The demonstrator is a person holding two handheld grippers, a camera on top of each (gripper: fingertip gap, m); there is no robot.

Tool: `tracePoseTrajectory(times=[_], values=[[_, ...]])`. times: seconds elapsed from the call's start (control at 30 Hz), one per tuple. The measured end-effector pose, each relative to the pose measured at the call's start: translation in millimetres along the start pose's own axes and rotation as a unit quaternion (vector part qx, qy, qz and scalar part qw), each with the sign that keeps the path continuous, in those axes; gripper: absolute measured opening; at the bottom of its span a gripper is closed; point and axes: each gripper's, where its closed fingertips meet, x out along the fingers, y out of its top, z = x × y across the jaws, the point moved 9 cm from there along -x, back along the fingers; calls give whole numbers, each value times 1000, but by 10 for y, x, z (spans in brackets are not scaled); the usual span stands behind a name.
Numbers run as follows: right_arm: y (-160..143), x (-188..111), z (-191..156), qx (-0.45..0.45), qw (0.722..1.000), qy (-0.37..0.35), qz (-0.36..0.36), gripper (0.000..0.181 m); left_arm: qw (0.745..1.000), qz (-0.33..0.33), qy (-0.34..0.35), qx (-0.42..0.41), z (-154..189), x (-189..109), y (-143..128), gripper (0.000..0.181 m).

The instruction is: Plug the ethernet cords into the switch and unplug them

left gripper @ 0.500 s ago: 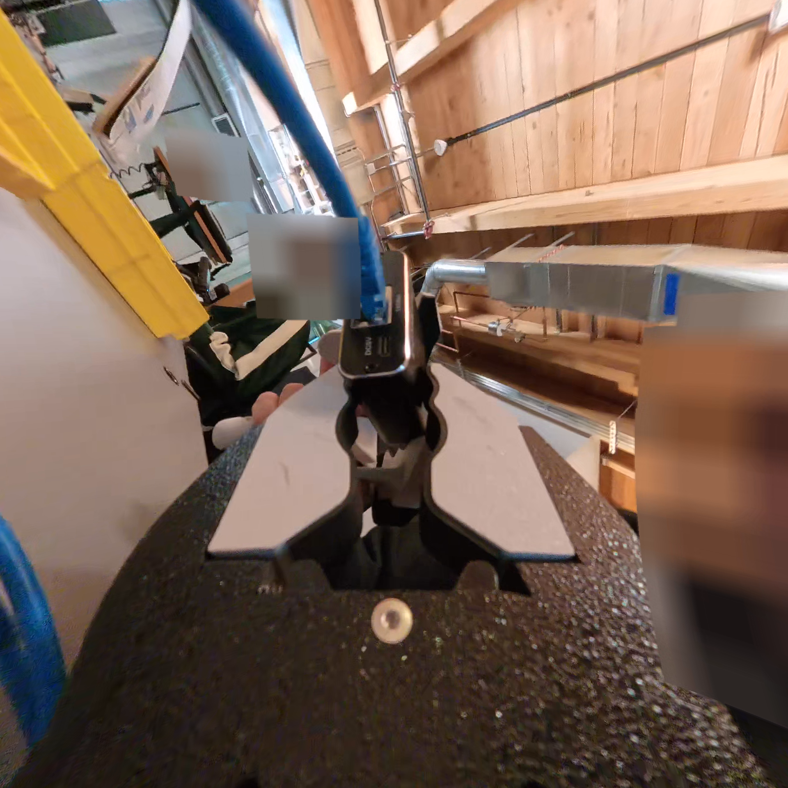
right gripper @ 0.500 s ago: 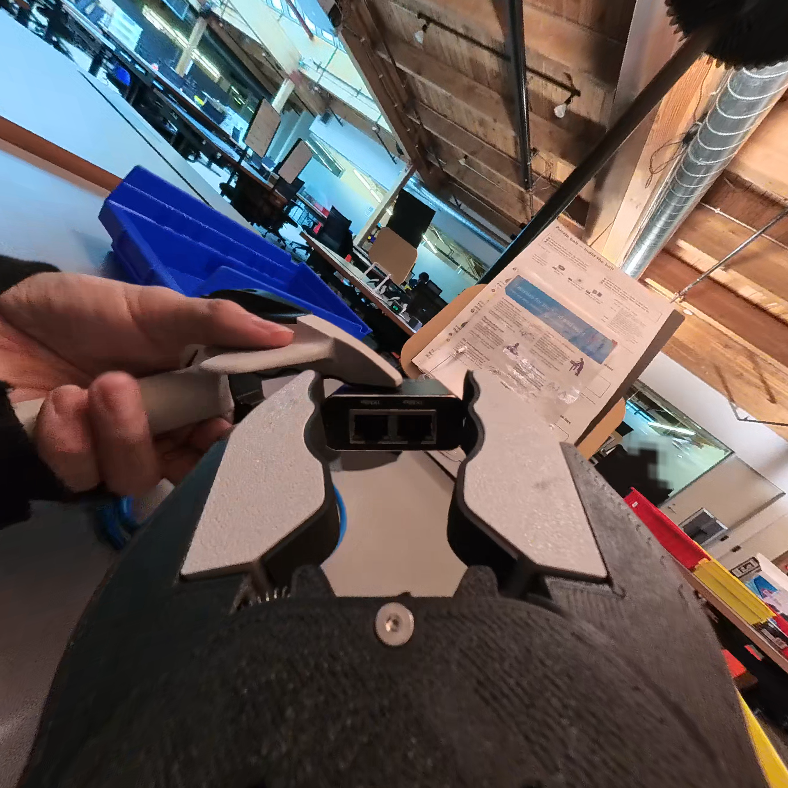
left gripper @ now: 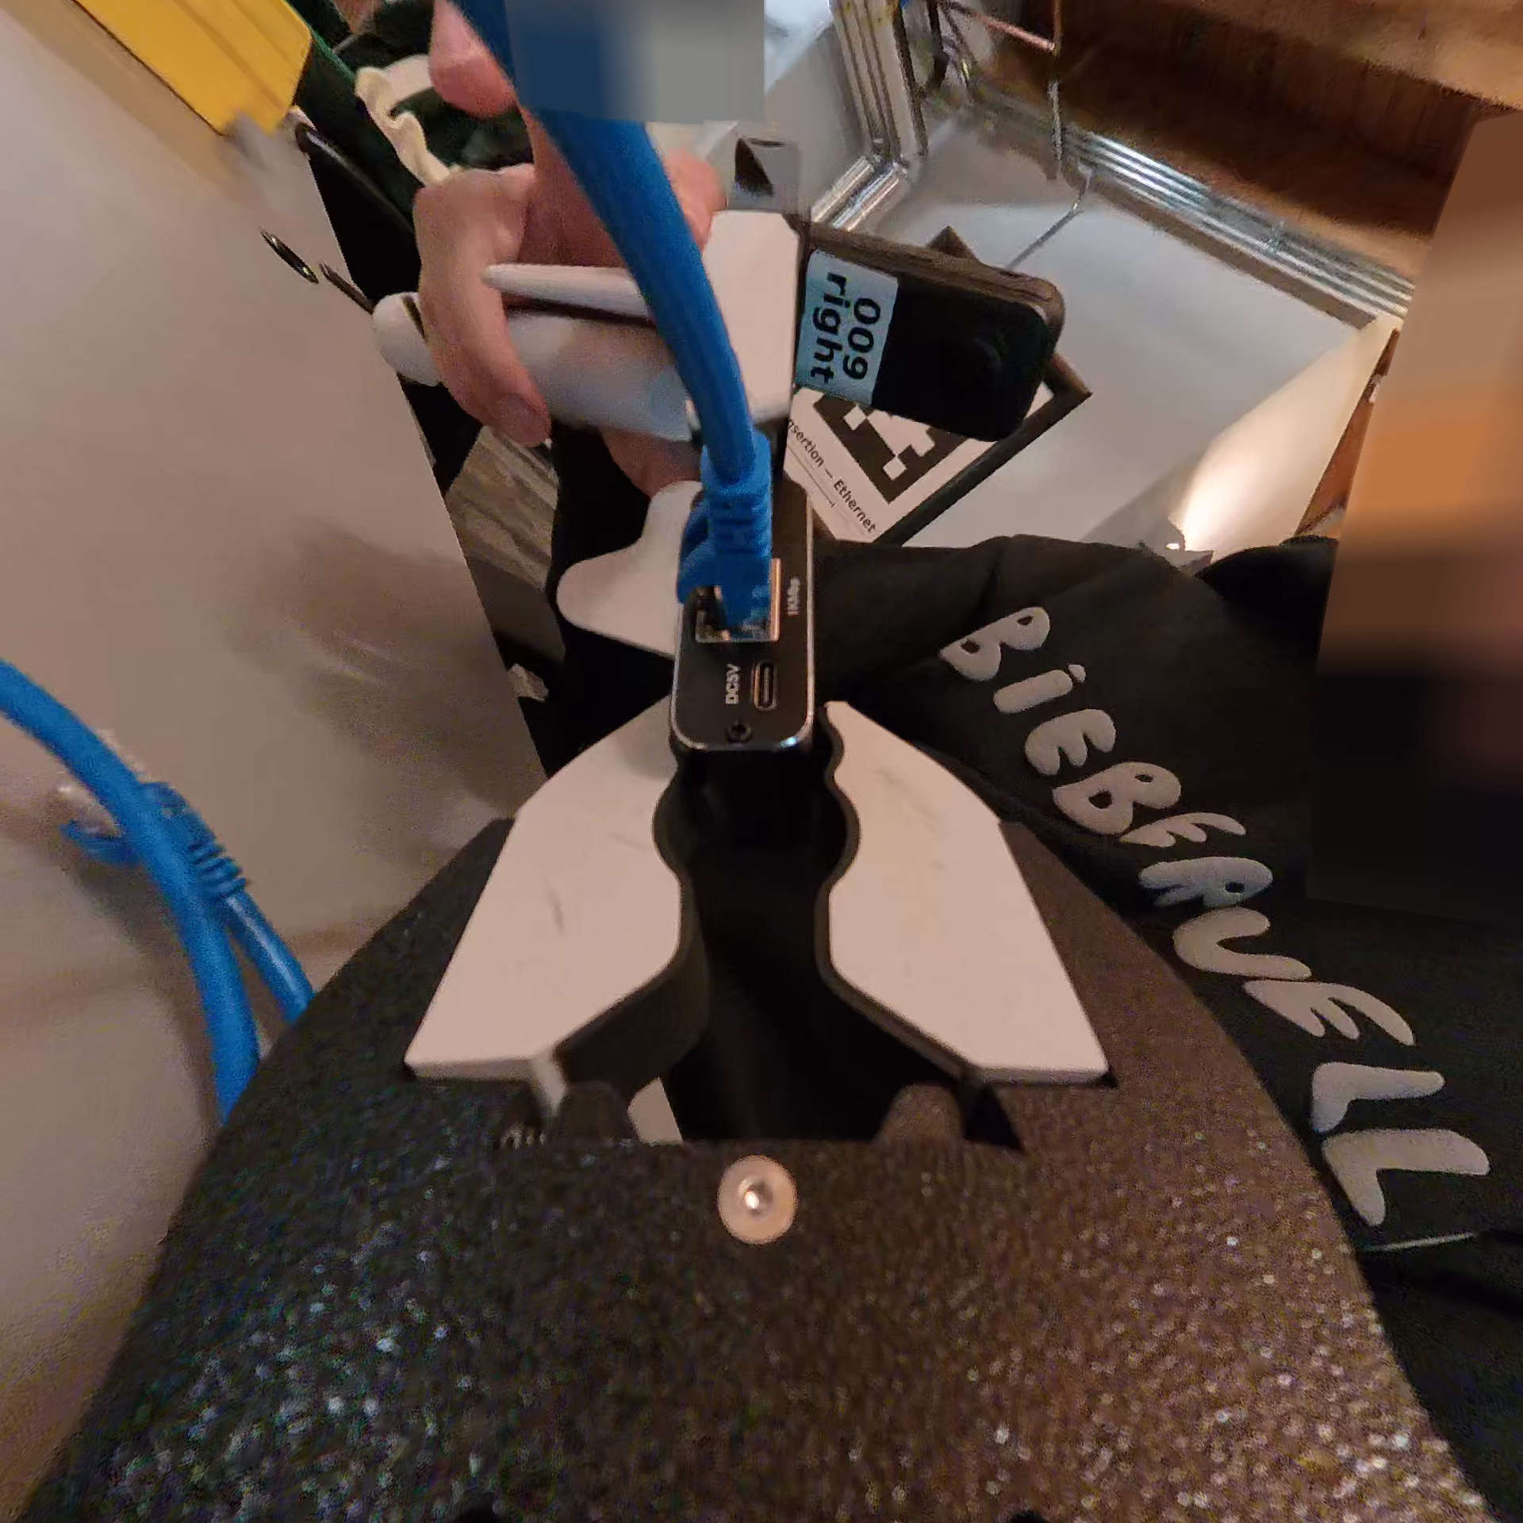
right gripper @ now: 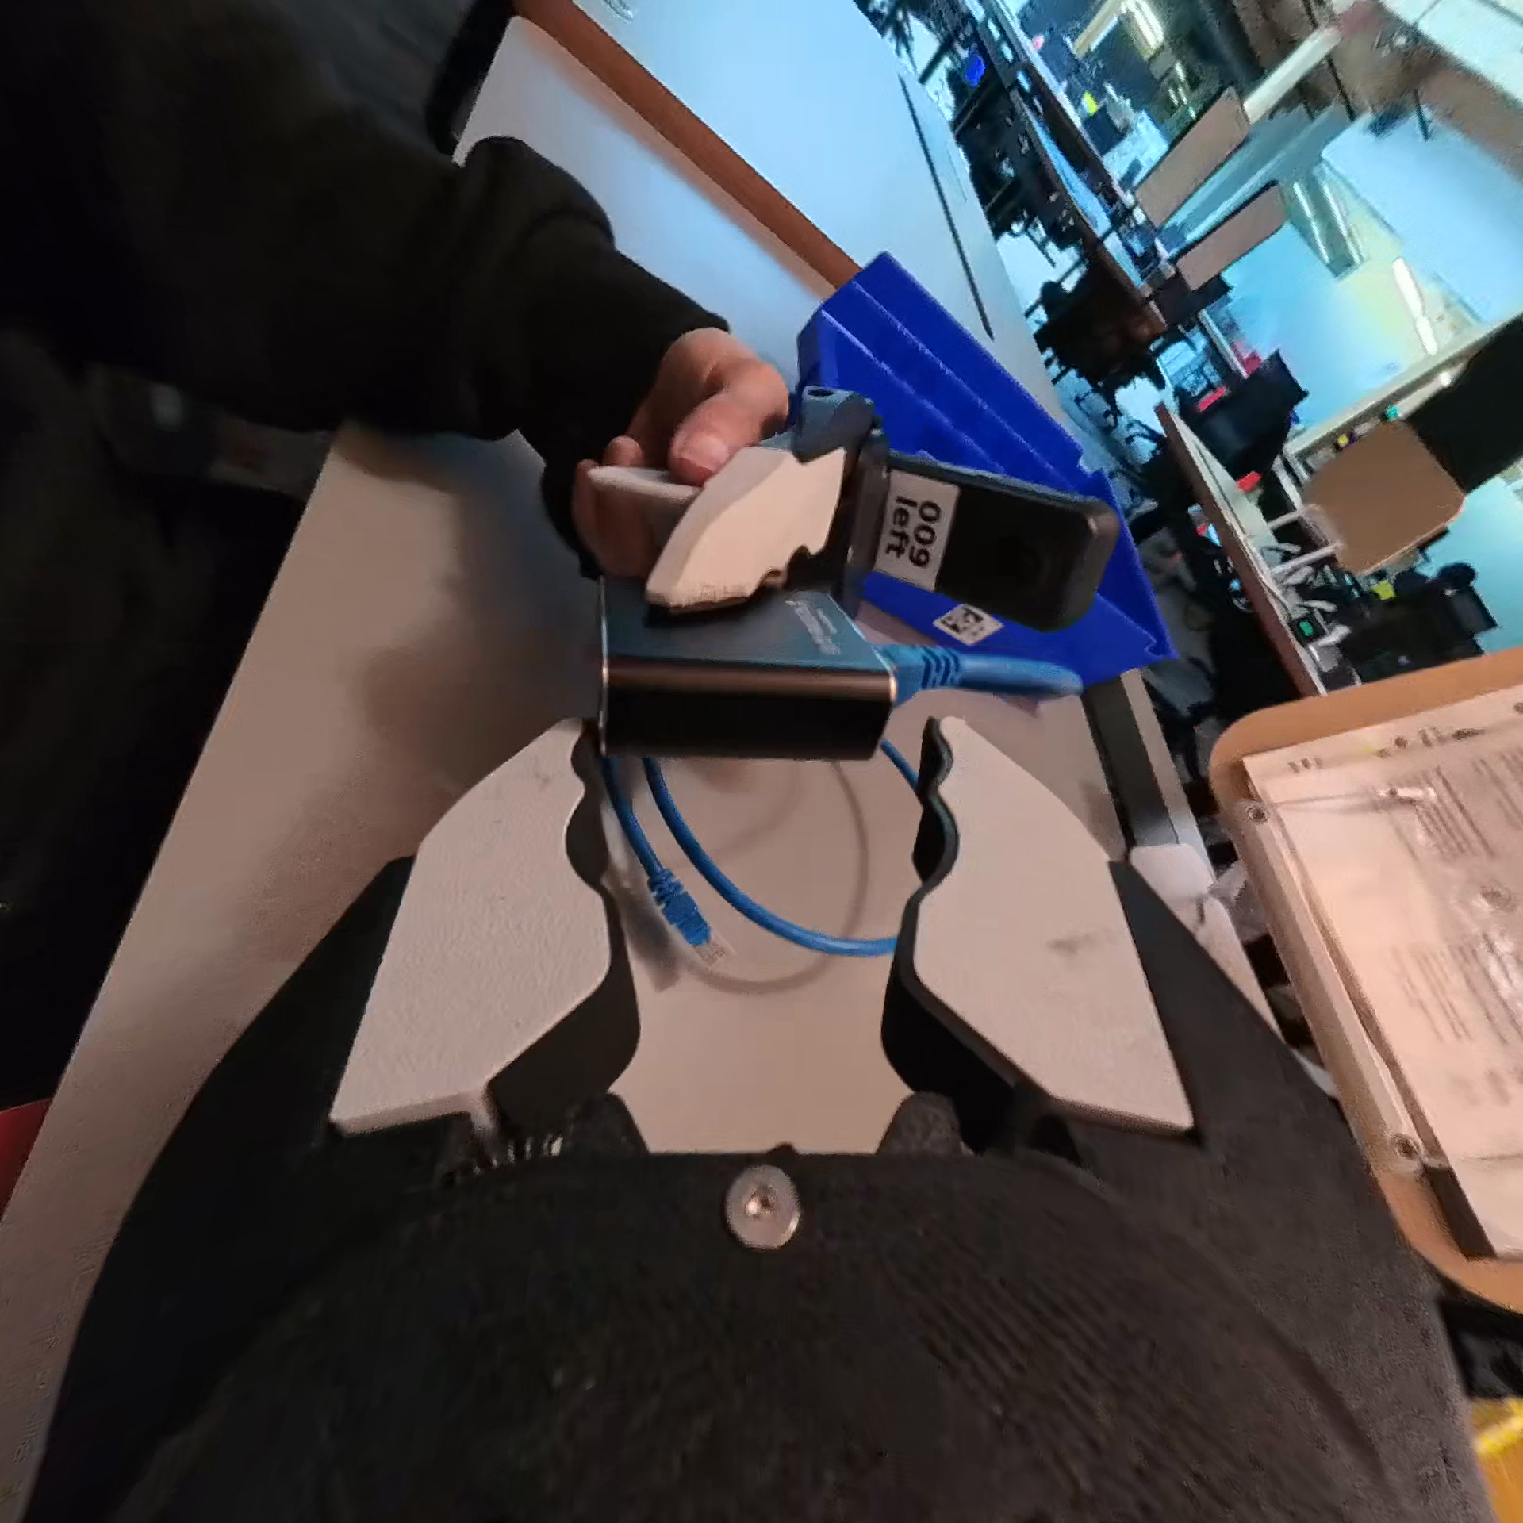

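So my left gripper [left gripper: 746, 742] is clamped down on the switch [left gripper: 742, 688], jaws nearly together with the little box pinched end-on at the tips. It's a slim black box with rounded corners and a glossy side. The end facing me has a small oval port and a tiny round hole, both with pale markings next to them.

One blue ethernet cord [left gripper: 729, 527] is plugged into the jack at 12 o'clock and runs up and away.

In the right wrist view, my right gripper [right gripper: 758, 742] is spread wide. The switch sits across the tips, and the right-hand tip looks just clear of it. The second cord [right gripper: 684, 915] lies loose on the white table [right gripper: 412, 659] between the jaws, plug end unconnected.

Writing-wise, both wrist cameras have a pale sticker, there's a square code marker [left gripper: 898, 437] at 1 o'clock, and a black garment [left gripper: 1195, 824] at 3 o'clock has white lettering.

The table edge runs near the blue bins [right gripper: 948, 395] at 1 o'clock, and a board with papers [right gripper: 1360, 948] crowds 3 o'clock. There's open tabletop toward 9.
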Motion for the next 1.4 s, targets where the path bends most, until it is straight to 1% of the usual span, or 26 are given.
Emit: tracePoseTrajectory(times=[0.07,0.17,0.23,0.3,0.37,0.43,0.5,0.53,0.57,0.6,0.67,0.7,0.77,0.83,0.87,0.97,1.03,1.07,1.13,1.2,1.23,1.27,1.3,1.33,1.37,1.4], values=[[8,55,-19,3,1000,20,-1,69,1000,-3,5,-3,-15,4,-3,25],[-8,93,-14,-8,1000,8,-23,69,1000,4,27,5,-17,-39,11,25],[-22,135,-26,0,998,-40,-43,68,998,26,54,17,0,-100,49,25],[-79,186,-17,7,989,-114,-91,68,988,79,128,37,-31,-180,126,27],[-148,190,52,20,970,-199,-137,68,959,154,223,76,-48,-261,230,36],[-176,159,150,51,943,-294,-147,68,916,212,309,141,27,-276,312,45],[-175,136,216,57,917,-354,-174,68,867,224,397,204,109,-193,353,60],[-166,138,234,41,903,-380,-194,68,842,220,438,225,127,-126,365,75],[-149,157,237,23,896,-391,-209,68,823,213,469,241,132,-53,371,85],[-134,189,231,7,893,-391,-224,68,814,206,480,254,136,29,373,87],[-110,250,207,-28,881,-402,-250,68,813,200,482,257,127,156,367,86],[-98,283,185,-44,879,-397,-259,68,813,196,489,248,106,186,362,83],[-53,334,135,-70,876,-398,-264,68,810,189,501,239,57,201,343,74],[-23,371,93,-93,873,-388,-279,67,817,188,492,235,31,185,327,64],[-16,371,85,-95,874,-387,-278,68,822,183,482,241,26,172,320,64],[-21,333,81,-88,900,-358,-233,68,837,180,452,250,8,107,303,64],[-32,264,94,-54,928,-317,-185,67,828,172,460,273,11,41,296,64],[-36,191,111,-37,935,-320,-146,77,827,165,459,281,37,-2,299,64],[-74,41,152,55,946,-312,-72,82,821,172,449,306,122,-99,313,64],[-122,-55,198,194,942,-273,16,84,825,168,425,333,191,-164,312,64],[-132,-65,197,242,940,-230,67,82,833,158,404,345,213,-171,301,64],[-137,-62,190,275,936,-189,113,76,841,143,384,353,226,-167,285,64],[-155,-50,197,298,929,-167,141,78,848,125,368,360,233,-156,266,64],[-167,-38,203,311,924,-150,167,79,854,101,354,368,239,-139,242,63],[-171,-27,197,316,920,-133,189,75,856,80,345,377,242,-124,218,64],[-180,-7,194,321,918,-126,198,75,858,59,339,381,243,-110,196,64]])
